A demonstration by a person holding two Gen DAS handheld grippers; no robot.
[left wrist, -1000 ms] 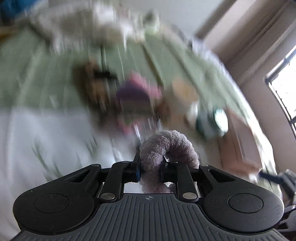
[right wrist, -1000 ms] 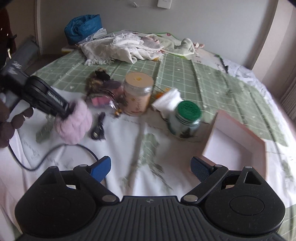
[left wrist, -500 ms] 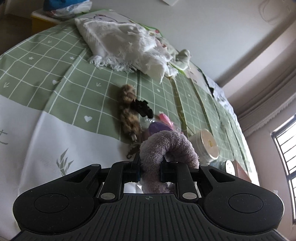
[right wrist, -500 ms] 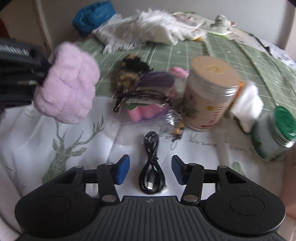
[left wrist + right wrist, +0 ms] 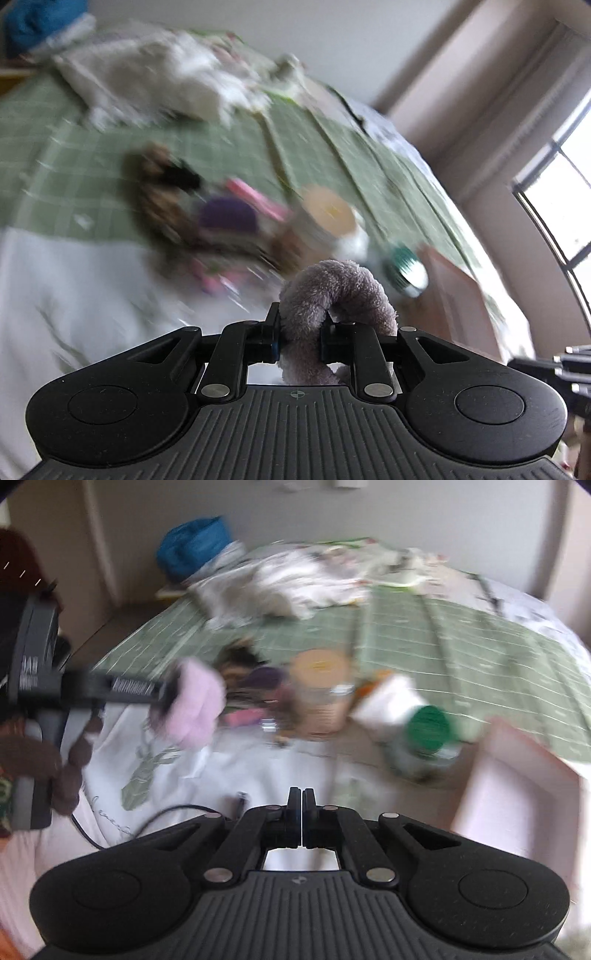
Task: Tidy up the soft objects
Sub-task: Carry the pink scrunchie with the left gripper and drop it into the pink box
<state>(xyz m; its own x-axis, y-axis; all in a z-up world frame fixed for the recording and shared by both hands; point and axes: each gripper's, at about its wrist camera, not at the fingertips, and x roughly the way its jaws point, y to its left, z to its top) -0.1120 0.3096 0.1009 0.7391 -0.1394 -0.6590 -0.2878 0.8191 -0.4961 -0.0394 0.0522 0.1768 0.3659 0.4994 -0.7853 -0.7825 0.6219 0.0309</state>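
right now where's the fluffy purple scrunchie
Clamped in the left gripper: the fluffy scrunchie is held above the white sheet, left of the brown-lidded jar in the right wrist view.

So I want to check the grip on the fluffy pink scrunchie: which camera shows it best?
The left wrist view: the fluffy pink scrunchie sits sharp and close, pinched between the left gripper fingers, its loop arching above them. The right wrist view shows it only as a blurred pink lump at the left gripper's tip.

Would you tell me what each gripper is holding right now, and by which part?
The left gripper pinches a fluffy mauve scrunchie across one side of its loop. The right gripper is shut, with nothing visible between its fingers.
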